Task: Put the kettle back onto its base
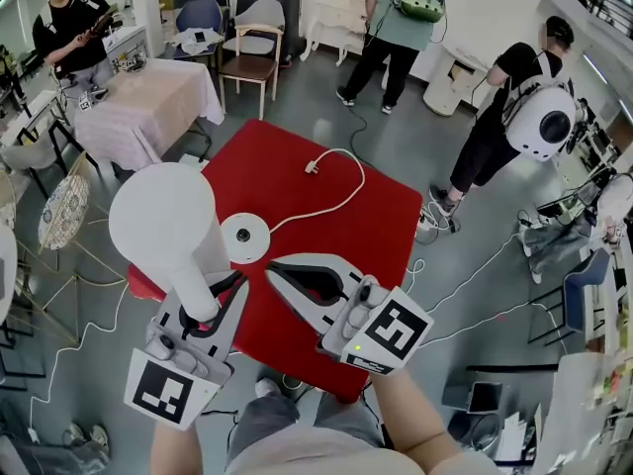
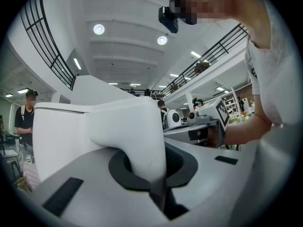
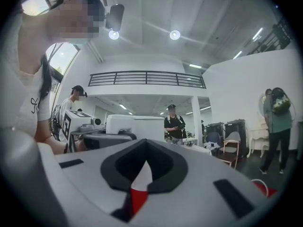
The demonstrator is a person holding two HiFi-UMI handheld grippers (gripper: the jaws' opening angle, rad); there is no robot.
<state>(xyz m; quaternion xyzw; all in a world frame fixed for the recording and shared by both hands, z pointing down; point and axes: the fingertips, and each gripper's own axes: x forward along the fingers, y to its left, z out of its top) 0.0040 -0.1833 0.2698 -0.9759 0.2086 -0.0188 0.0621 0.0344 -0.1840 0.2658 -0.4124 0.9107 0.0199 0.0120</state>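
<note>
A white kettle (image 1: 163, 226) hangs over the left edge of the red table (image 1: 366, 226); it also fills the left gripper view (image 2: 90, 136). My left gripper (image 1: 211, 295) is shut on its handle (image 2: 142, 150), which stands between the dark pads. The round white base (image 1: 244, 237) lies on the table just right of the kettle, its white cord (image 1: 341, 181) running to a loose plug (image 1: 311, 166). My right gripper (image 1: 273, 270) is shut with nothing in it, low over the table right of the base. Its own view shows the kettle (image 3: 135, 126) beyond the closed jaws.
Several people stand around the room, two of them beyond the table's far right (image 1: 524, 107). A cloth-covered table (image 1: 148, 107) and chairs (image 1: 252, 52) are at the back left. Cables (image 1: 465, 285) trail on the grey floor to the right.
</note>
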